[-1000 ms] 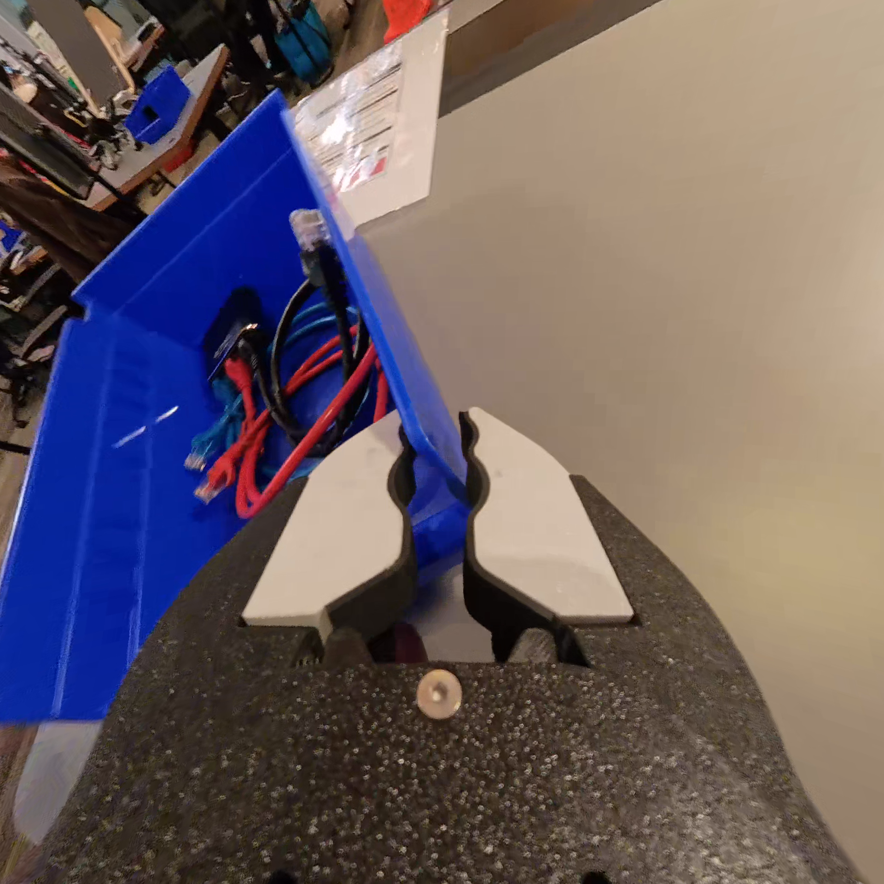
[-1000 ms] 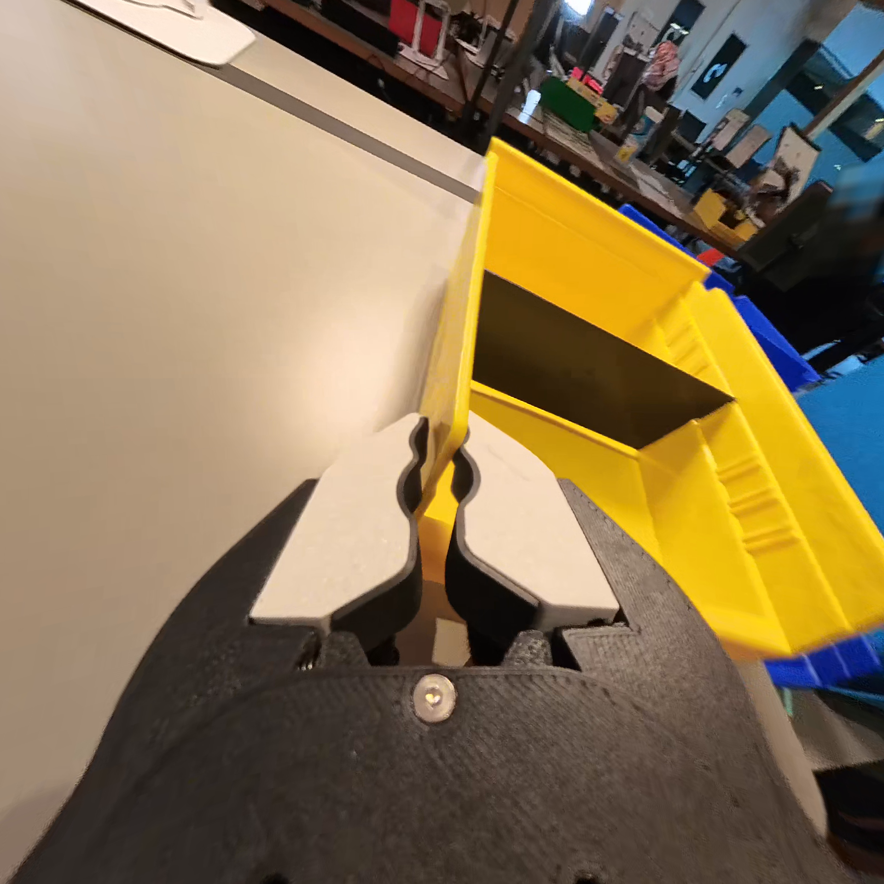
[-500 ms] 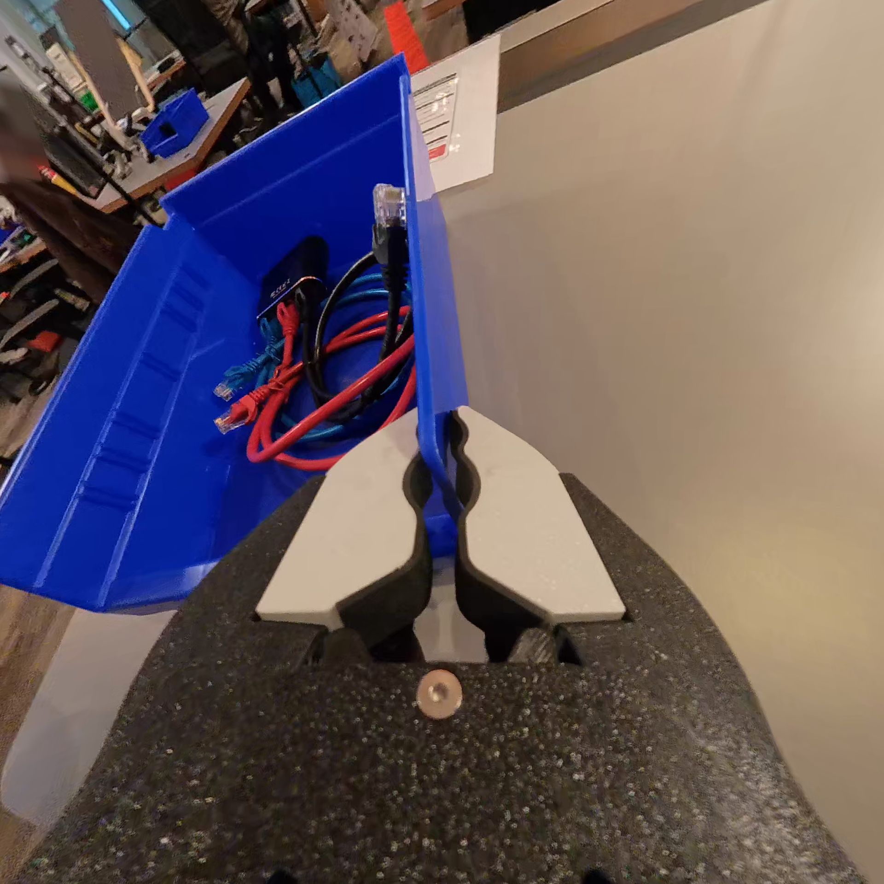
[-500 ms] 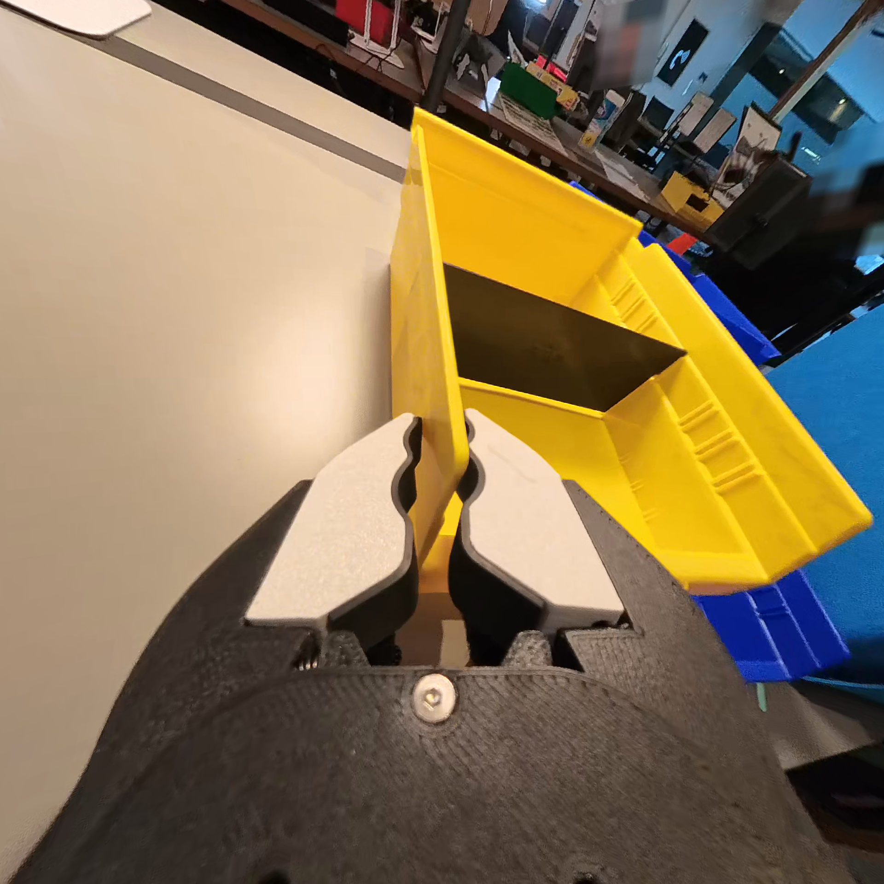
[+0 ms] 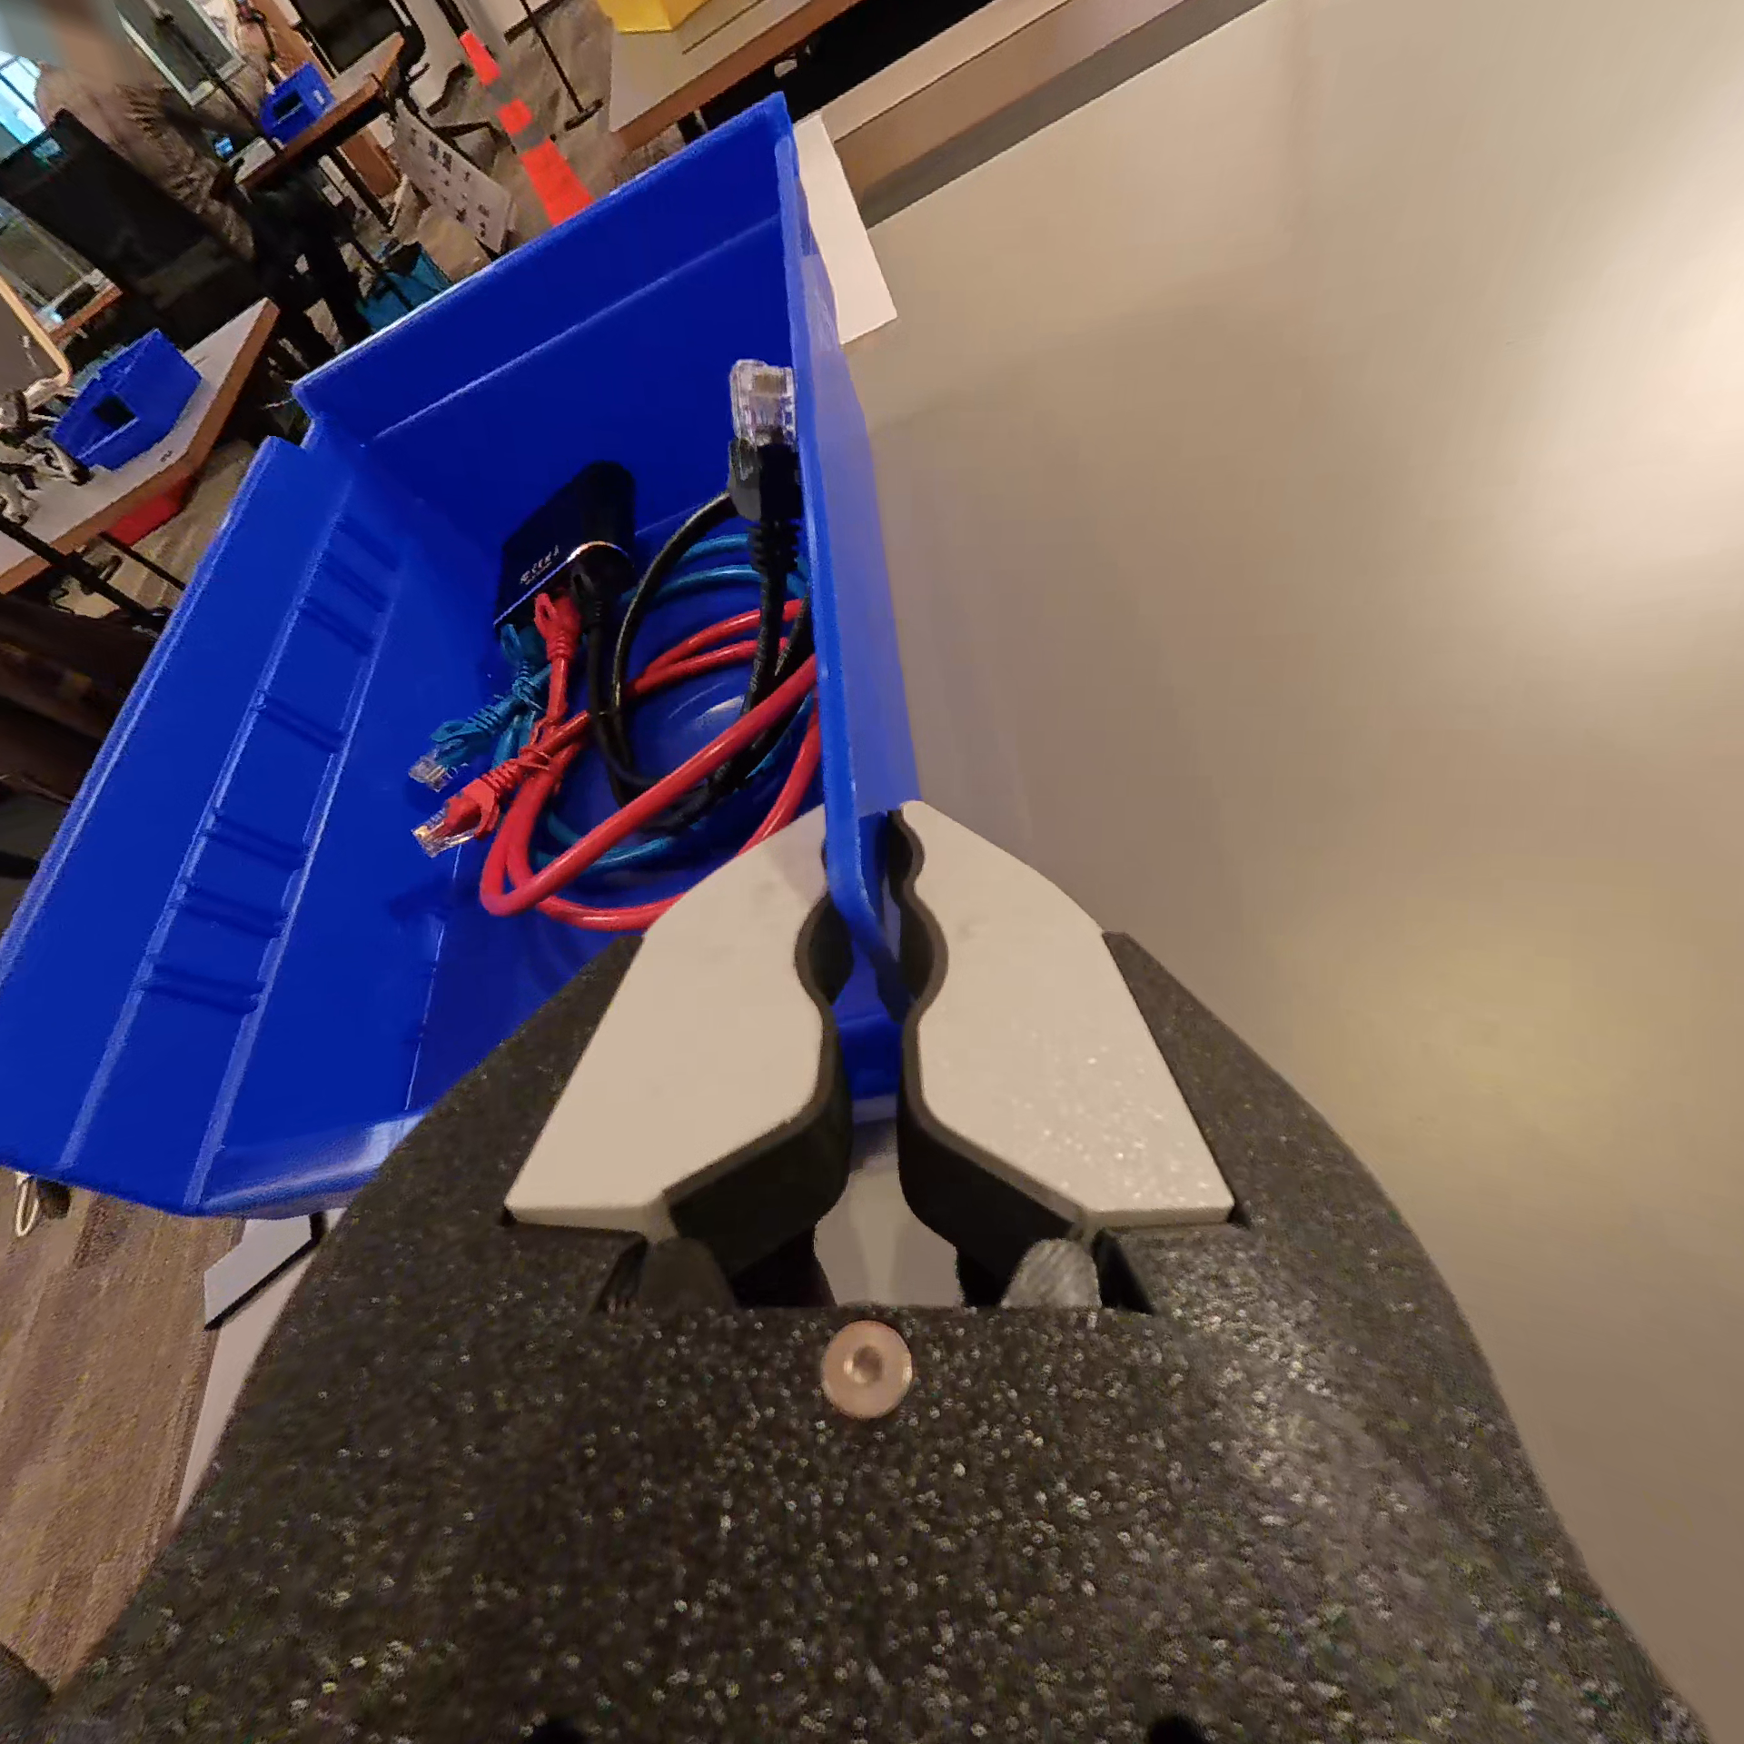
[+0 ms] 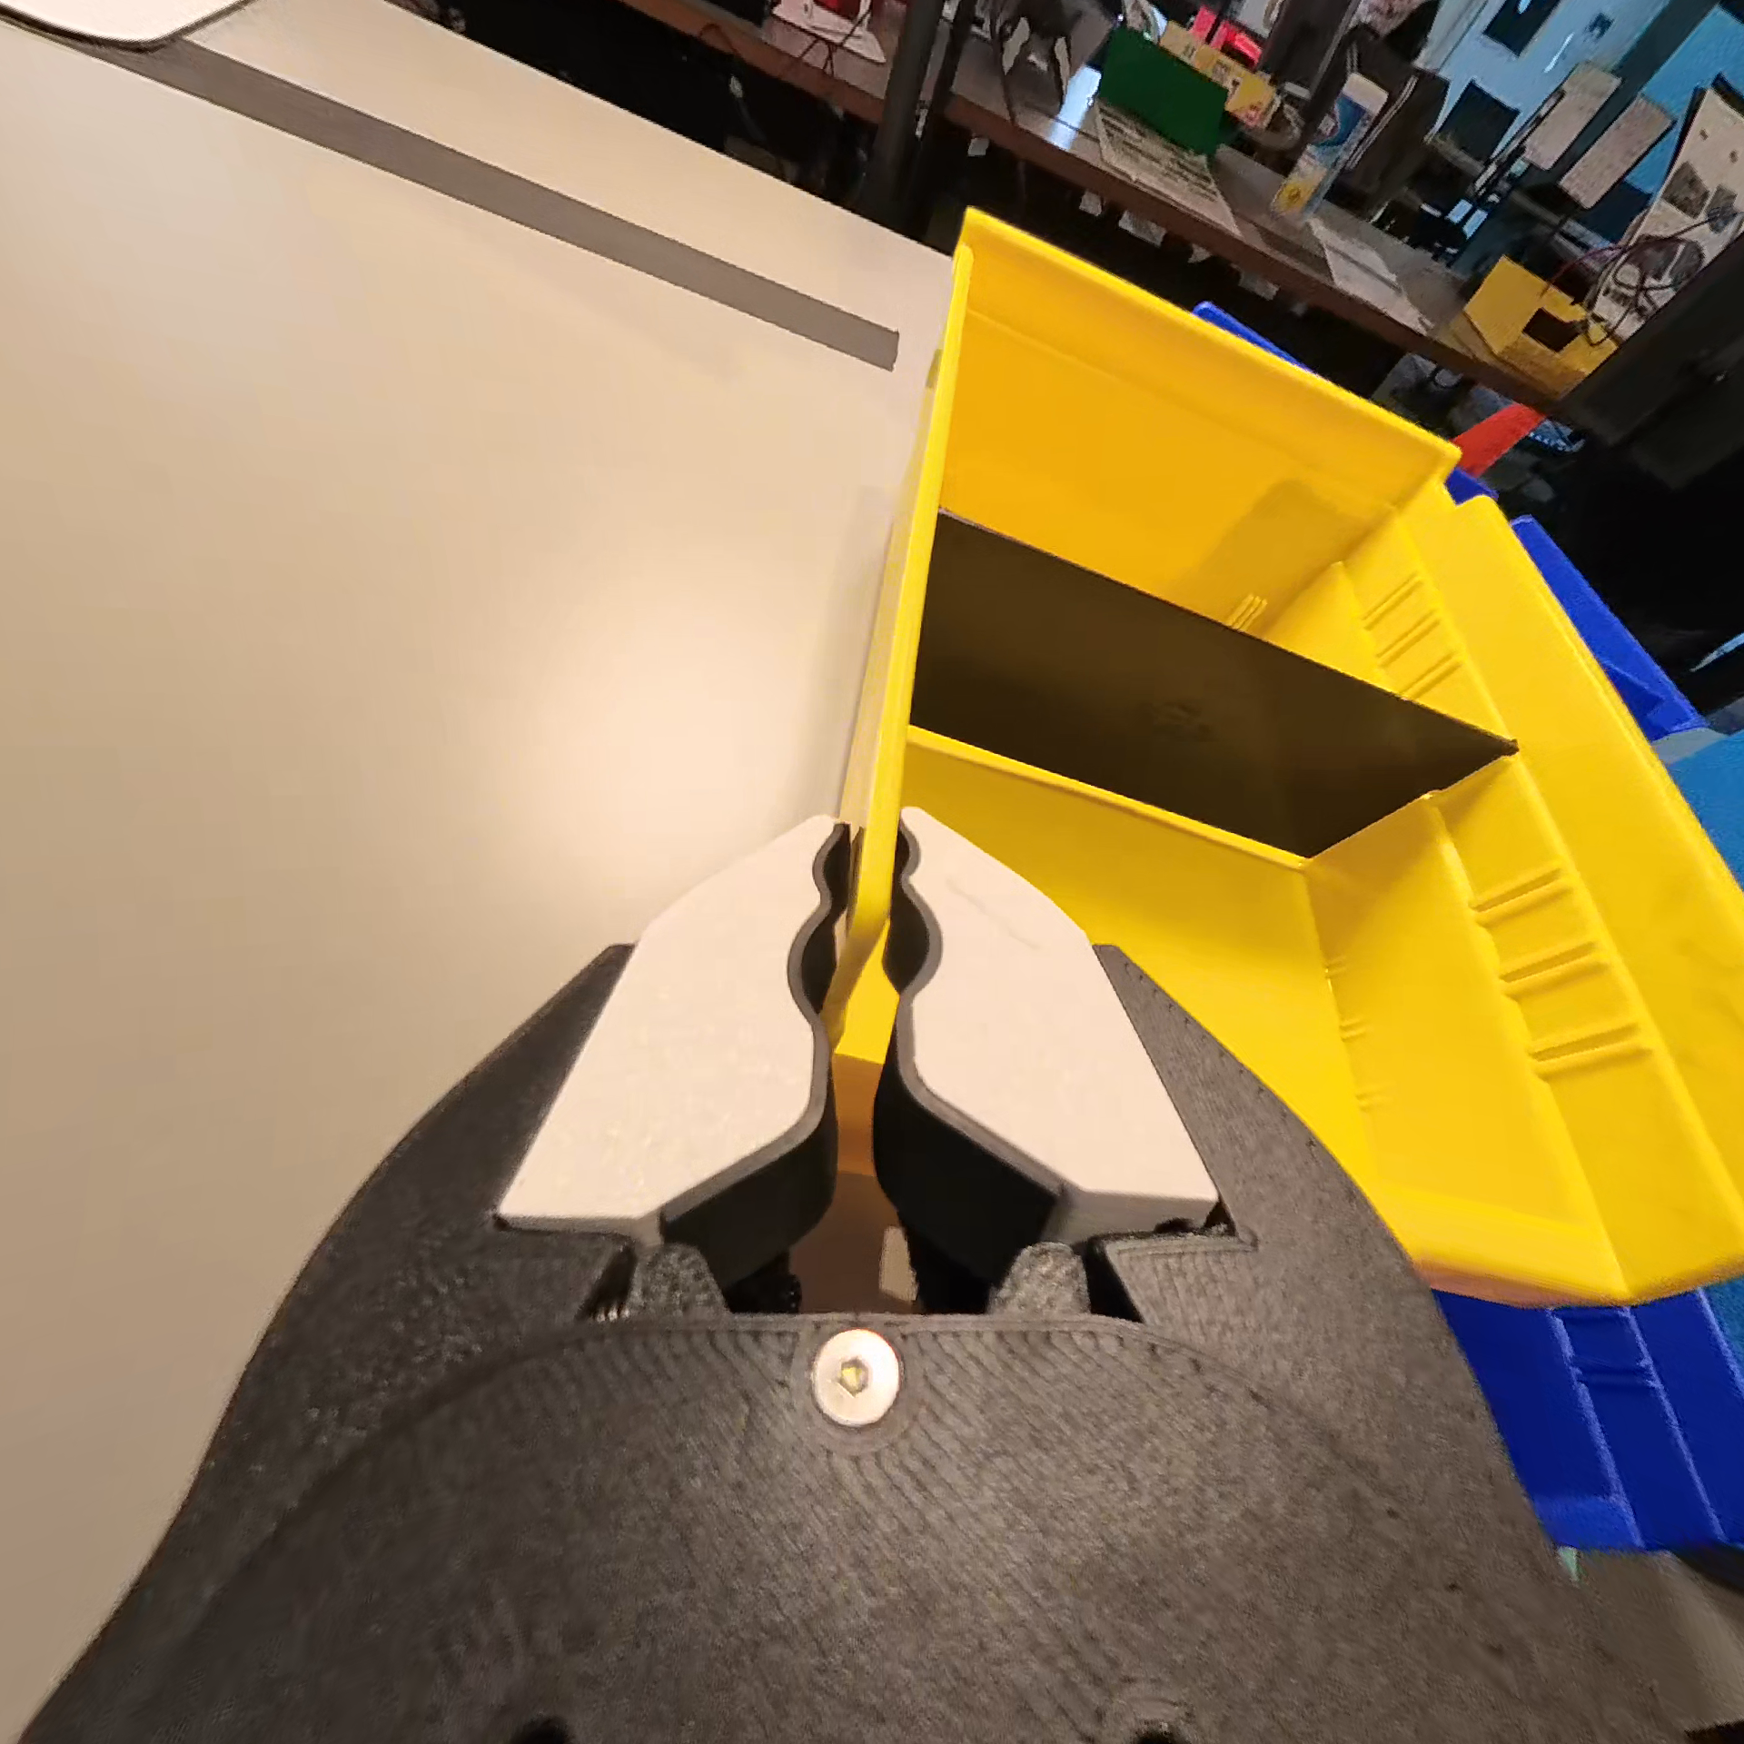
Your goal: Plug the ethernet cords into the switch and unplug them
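My left gripper (image 5: 861, 830) is shut on the right wall of a blue bin (image 5: 283, 849). In the bin lie a small black switch (image 5: 566, 547) and tangled red (image 5: 661, 755), blue (image 5: 491, 717) and black (image 5: 764, 528) ethernet cords. The black cord's clear plug (image 5: 763, 396) stands up against the gripped wall. My right gripper (image 6: 873, 835) is shut on the left wall of a yellow bin (image 6: 1180, 453). A black divider (image 6: 1161, 698) crosses the yellow bin, and both compartments look empty.
Both bins sit at the sides of a beige table (image 5: 1321, 661), which also shows in the right wrist view (image 6: 377, 613). A white sheet (image 5: 849, 255) lies behind the blue bin. More blue bins (image 6: 1604, 1416) lie right of the yellow one. Cluttered workbenches stand beyond. My right fingertips sit around 80 centimetres from my left ones.
Both bins have swung and shifted in view while held by their walls. The blue bin has turned to lie more in line with my left gripper, the yellow bin likewise with my right.
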Motion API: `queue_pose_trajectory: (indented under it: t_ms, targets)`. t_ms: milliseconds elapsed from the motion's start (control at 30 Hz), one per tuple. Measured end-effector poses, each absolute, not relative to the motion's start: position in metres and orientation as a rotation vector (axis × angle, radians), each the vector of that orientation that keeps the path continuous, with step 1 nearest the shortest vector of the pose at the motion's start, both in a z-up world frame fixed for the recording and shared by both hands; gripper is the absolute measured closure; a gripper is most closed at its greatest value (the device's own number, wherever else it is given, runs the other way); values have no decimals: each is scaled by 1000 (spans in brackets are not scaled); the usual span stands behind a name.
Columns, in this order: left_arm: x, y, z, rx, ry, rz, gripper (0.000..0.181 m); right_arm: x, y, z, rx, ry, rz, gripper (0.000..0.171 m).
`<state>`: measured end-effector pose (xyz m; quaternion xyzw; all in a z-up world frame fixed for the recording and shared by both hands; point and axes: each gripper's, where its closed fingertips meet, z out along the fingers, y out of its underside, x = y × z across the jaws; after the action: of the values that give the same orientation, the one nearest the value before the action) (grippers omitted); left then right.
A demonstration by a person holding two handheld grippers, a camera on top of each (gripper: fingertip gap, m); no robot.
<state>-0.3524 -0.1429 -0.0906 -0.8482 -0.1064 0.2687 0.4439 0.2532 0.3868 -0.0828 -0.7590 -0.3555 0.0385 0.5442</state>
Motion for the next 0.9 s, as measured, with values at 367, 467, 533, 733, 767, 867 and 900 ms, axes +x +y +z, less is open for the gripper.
queue_pose_trajectory:
  t_ms: [367,467,533,733,767,867,900]
  targets:
    - [-356,-144,-91,-2107,-178,655,175,238,355,-83,-1736,-965,151,165]
    - [-364,-144,-91,-2097,-193,619,176,238,368,-83,-1748,-939,173,165]
    - [-367,-146,-91,-2086,-208,597,176,236,374,-83,-1743,-938,179,166]
    - [-372,-145,-90,-2058,-189,598,176,230,381,-83,-1741,-943,173,165]
    - [-373,-144,-90,-2058,-189,600,176,230,381,-83,-1741,-941,172,165]
    - [-377,-141,-90,-2059,-198,595,176,230,382,-83,-1742,-932,164,166]
    - [-379,-141,-90,-2060,-197,597,176,229,382,-83,-1741,-931,166,165]
